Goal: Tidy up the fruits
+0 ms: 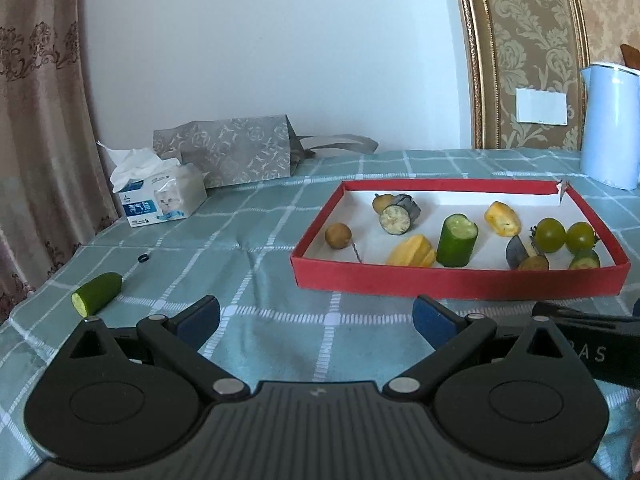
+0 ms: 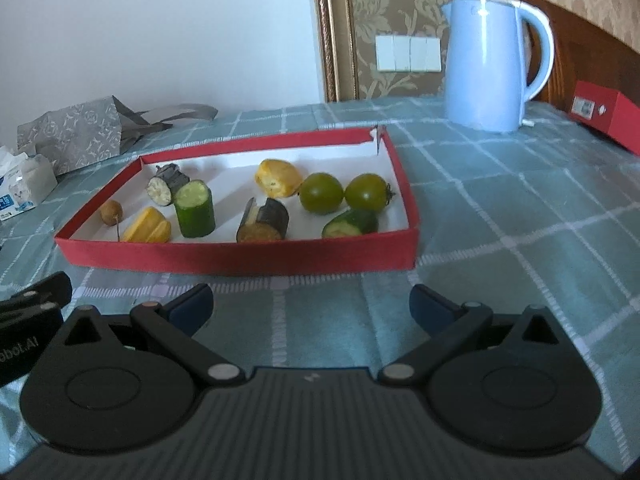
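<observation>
A shallow red box [image 1: 460, 278] [image 2: 240, 258] on the checked tablecloth holds several cut pieces: an upright cucumber chunk [image 1: 456, 240] [image 2: 195, 210], two green tomatoes [image 1: 550, 235] [image 2: 321, 193], yellow pieces [image 1: 412, 252] [image 2: 147, 231], dark eggplant pieces [image 1: 398, 216] [image 2: 264, 222] and a small brown fruit [image 1: 338, 235] [image 2: 111, 211]. One cucumber piece [image 1: 97, 294] lies loose on the cloth, left of the box. My left gripper [image 1: 316, 320] is open and empty, in front of the box. My right gripper [image 2: 311, 306] is also open and empty, just before the box's front wall.
A light blue kettle [image 2: 492, 64] [image 1: 610, 128] stands behind the box at the right. A tissue pack [image 1: 160, 196] and a grey paper bag [image 1: 228, 152] sit at the back left. A small black ring [image 1: 143, 258] lies on the cloth. Another red box [image 2: 608, 114] is at far right.
</observation>
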